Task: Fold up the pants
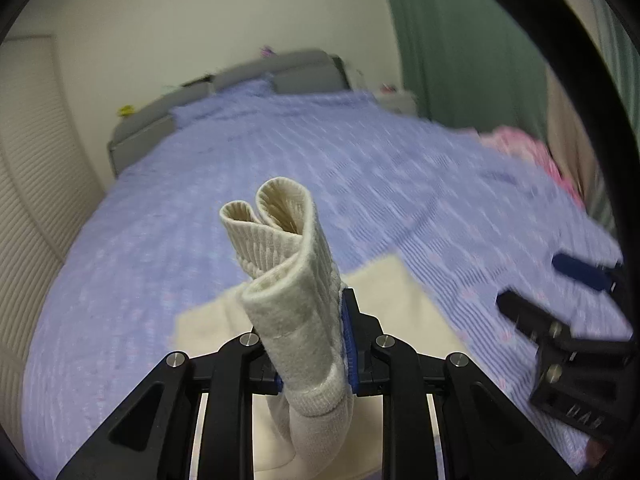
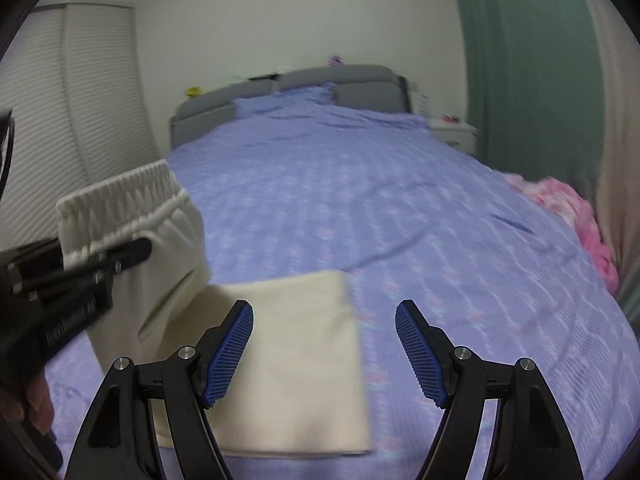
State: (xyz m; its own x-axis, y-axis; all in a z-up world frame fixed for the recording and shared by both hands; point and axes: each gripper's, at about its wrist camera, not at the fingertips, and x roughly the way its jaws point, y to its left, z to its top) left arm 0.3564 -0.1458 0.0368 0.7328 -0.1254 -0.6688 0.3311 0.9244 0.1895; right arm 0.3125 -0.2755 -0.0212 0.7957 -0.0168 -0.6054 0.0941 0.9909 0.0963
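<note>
Between the fingers of the left gripper (image 1: 310,344), the ribbed elastic waistband of the cream knit pants (image 1: 288,280) is clamped tight, bunched into a doubled loop that stands up past the fingertips and sags below them toward the camera. Under that gripper the rest of the pants runs down onto the lavender patterned bedspread (image 1: 280,152), where the lower part lies as a flat cream rectangle.

From the right wrist view, the right gripper (image 2: 324,344) hovers with its blue-padded fingers (image 2: 230,354) spread wide and nothing between them. The flat folded section of the pants (image 2: 288,360) lies under and just ahead of its left finger; the panel's right edge runs straight, roughly midway between the two fingers, and its near edge sits low in view. To the left of this gripper the left gripper (image 2: 120,254) holds the waistband raised off the bed, fabric hanging from it to the flat part.

Ahead and to the right of both grippers the bedspread stretches open, broken only by shallow wrinkles. Far right, at the bed's edge, sits a crumpled pink cloth (image 2: 568,208). Beyond, a grey padded headboard (image 2: 360,80) closes off the bed, with a green curtain (image 2: 520,60) to its right and a white slatted wardrobe door (image 2: 80,92) to the left.
</note>
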